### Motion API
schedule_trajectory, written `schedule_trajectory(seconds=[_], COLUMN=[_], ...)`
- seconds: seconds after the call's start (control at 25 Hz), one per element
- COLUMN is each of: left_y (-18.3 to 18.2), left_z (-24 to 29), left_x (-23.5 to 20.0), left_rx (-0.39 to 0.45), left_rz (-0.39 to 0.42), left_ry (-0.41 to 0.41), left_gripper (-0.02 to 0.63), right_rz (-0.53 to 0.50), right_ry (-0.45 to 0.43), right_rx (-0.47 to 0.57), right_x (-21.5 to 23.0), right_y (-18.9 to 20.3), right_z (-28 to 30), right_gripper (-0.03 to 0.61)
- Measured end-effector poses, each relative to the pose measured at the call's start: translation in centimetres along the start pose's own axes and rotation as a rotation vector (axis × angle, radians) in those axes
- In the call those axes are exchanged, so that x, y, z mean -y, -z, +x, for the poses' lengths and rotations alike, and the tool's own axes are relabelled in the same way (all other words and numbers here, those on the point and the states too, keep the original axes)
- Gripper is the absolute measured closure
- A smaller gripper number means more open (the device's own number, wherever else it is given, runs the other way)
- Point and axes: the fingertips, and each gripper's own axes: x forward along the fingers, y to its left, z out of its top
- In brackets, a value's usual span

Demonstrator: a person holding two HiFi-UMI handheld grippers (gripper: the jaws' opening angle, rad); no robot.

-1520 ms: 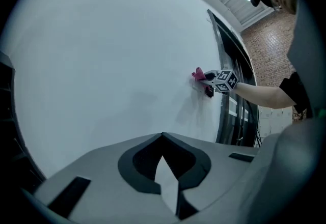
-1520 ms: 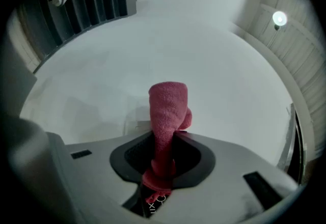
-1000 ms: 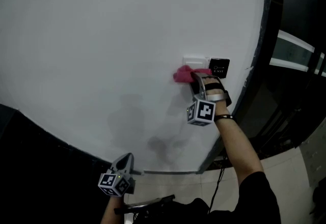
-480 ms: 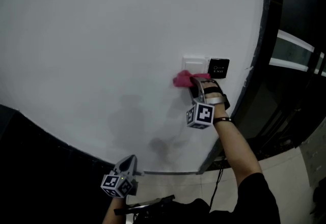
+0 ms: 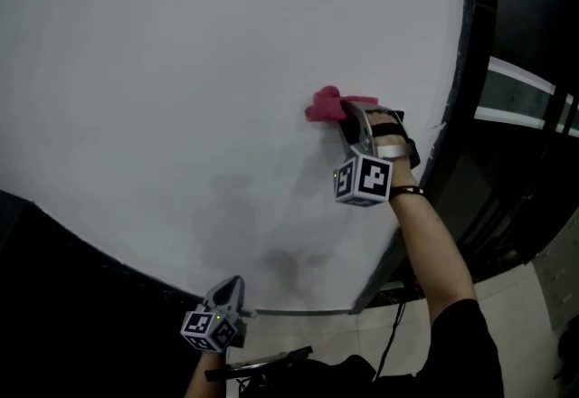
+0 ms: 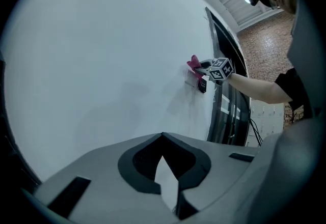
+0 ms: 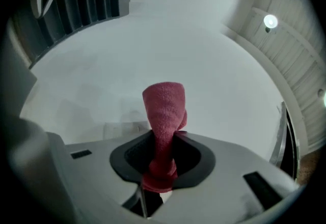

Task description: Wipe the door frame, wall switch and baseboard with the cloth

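My right gripper (image 5: 347,109) is shut on a pink cloth (image 5: 323,104) and presses it against the white wall (image 5: 181,71). In the head view the cloth and gripper cover the wall switch. The right gripper view shows the cloth (image 7: 164,111) standing up out of the jaws, with the white switch plate (image 7: 121,129) just left of it. From the left gripper view, the switch (image 6: 195,81) and a black plate (image 6: 202,85) sit under the cloth (image 6: 193,63). My left gripper (image 5: 232,285) hangs low by the baseboard (image 5: 298,307), shut and holding nothing. The dark door frame (image 5: 470,61) runs up the right.
Right of the frame is a dark glass door (image 5: 529,89) with pale bands. A cable (image 5: 391,333) hangs near the frame's foot above a tiled floor (image 5: 516,315). A black surface (image 5: 54,297) fills the lower left.
My right gripper has moved up the wall with the cloth, from just below the switch to over it. The switch and black plate are now hidden in the head view. The left gripper stayed low.
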Motion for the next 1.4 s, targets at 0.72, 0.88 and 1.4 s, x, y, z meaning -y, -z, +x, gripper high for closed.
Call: schedule_trajectory(seconds=[0.72, 0.88, 1.4], left_y=[0.9, 1.0, 0.8], left_z=[0.0, 0.4, 0.0], left_x=[-0.7, -0.4, -0.5], left_rx=[-0.018, -0.022, -0.026], left_rz=[-0.016, -0.027, -0.009], left_ry=[-0.027, -0.015, -0.01], left_gripper=[0.614, 0.614, 0.614], right_rz=[-0.092, -0.089, 0.141], right_ry=[-0.052, -0.069, -0.191], right_rx=[-0.046, -0.048, -0.058], right_x=[-5.9, -7.4, -10.0], right_y=[1.3, 1.5, 0.8], right_z=[-0.2, -0.2, -0.9], right_gripper=[0.489, 0.489, 0.489])
